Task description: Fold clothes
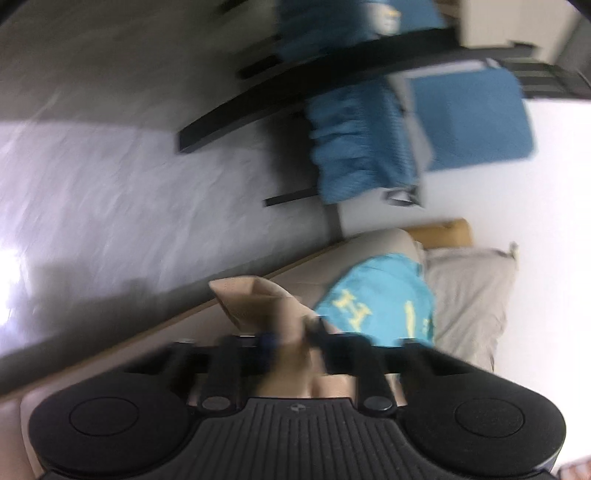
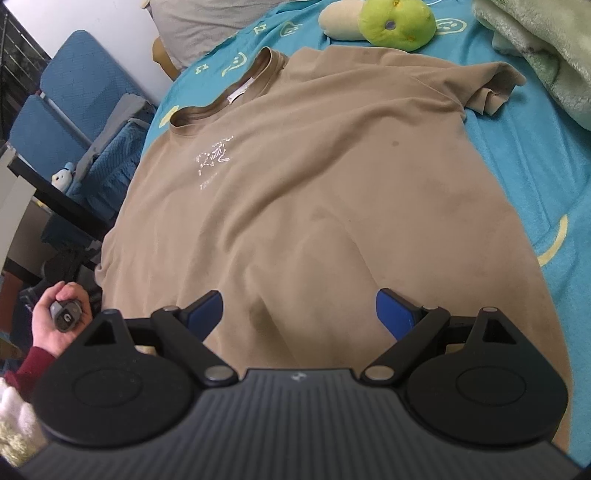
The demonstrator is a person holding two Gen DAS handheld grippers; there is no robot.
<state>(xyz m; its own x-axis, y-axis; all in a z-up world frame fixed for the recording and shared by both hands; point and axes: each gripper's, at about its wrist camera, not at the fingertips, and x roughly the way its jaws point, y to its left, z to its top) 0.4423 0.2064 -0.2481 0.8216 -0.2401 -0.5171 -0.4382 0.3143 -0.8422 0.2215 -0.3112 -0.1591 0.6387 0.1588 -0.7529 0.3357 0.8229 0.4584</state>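
A tan T-shirt (image 2: 314, 177) with a small white chest print lies spread face up on the turquoise bedsheet (image 2: 535, 147), collar toward the far left. My right gripper (image 2: 299, 314) is open, its blue pads wide apart just above the shirt's lower part. In the blurred left wrist view my left gripper (image 1: 291, 338) is shut on a bunched piece of the tan shirt (image 1: 255, 299) at the bed's edge. The person's hand on the left gripper's handle (image 2: 66, 314) shows beside the shirt's left side.
A green and cream plush toy (image 2: 384, 20) and a pale green blanket (image 2: 546, 48) lie at the far side of the bed. A grey pillow (image 2: 199, 26) lies at the head. Blue chairs (image 2: 74, 110) and a black desk (image 1: 314, 81) stand beside the bed.
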